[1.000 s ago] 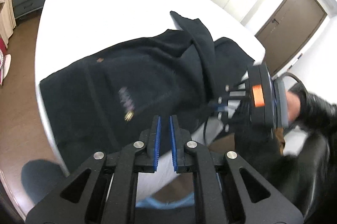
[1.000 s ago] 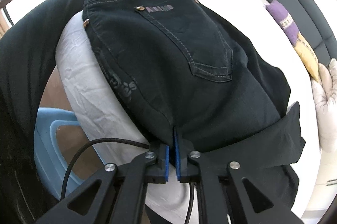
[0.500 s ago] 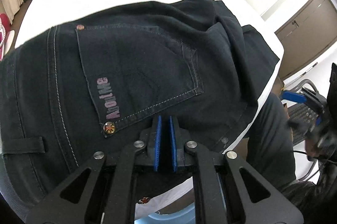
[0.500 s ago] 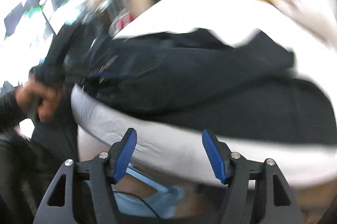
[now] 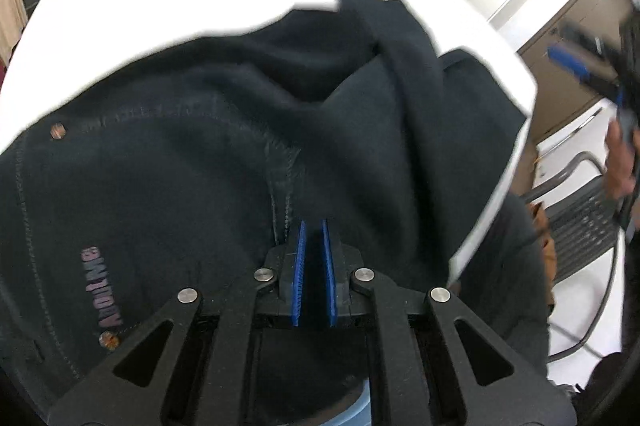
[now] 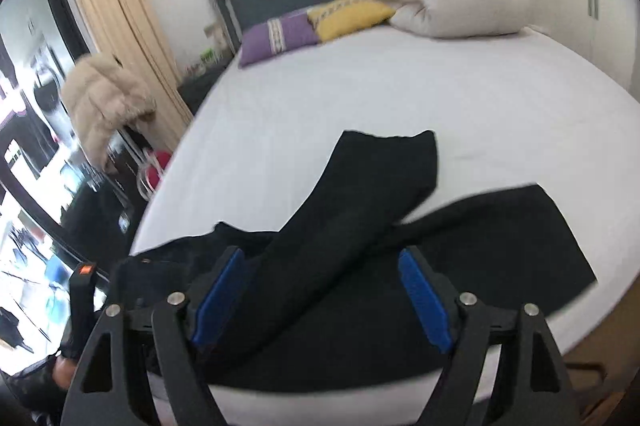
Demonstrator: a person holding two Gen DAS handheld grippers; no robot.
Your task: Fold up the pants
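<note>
The black pants (image 5: 224, 185) lie across the near edge of the white bed (image 6: 400, 97), filling the centre and lower left of the left wrist view, seat and back pocket up. The left gripper (image 5: 313, 266) sits low in the middle of that view with its blue pads drawn narrow, right over the seat seam; whether denim is pinched between them I cannot tell. The right gripper (image 6: 320, 290) hangs at the bottom of its own view, jaws wide and holding nothing, above two crossed legs (image 6: 384, 193) that splay toward the frame's centre and right. Here's the worry: the fabric overhangs the mattress edge, so a careless tug could drag it all to the floor. And those crossed legs, if folded as they lie, will likely bunch into a crooked stack.
</note>
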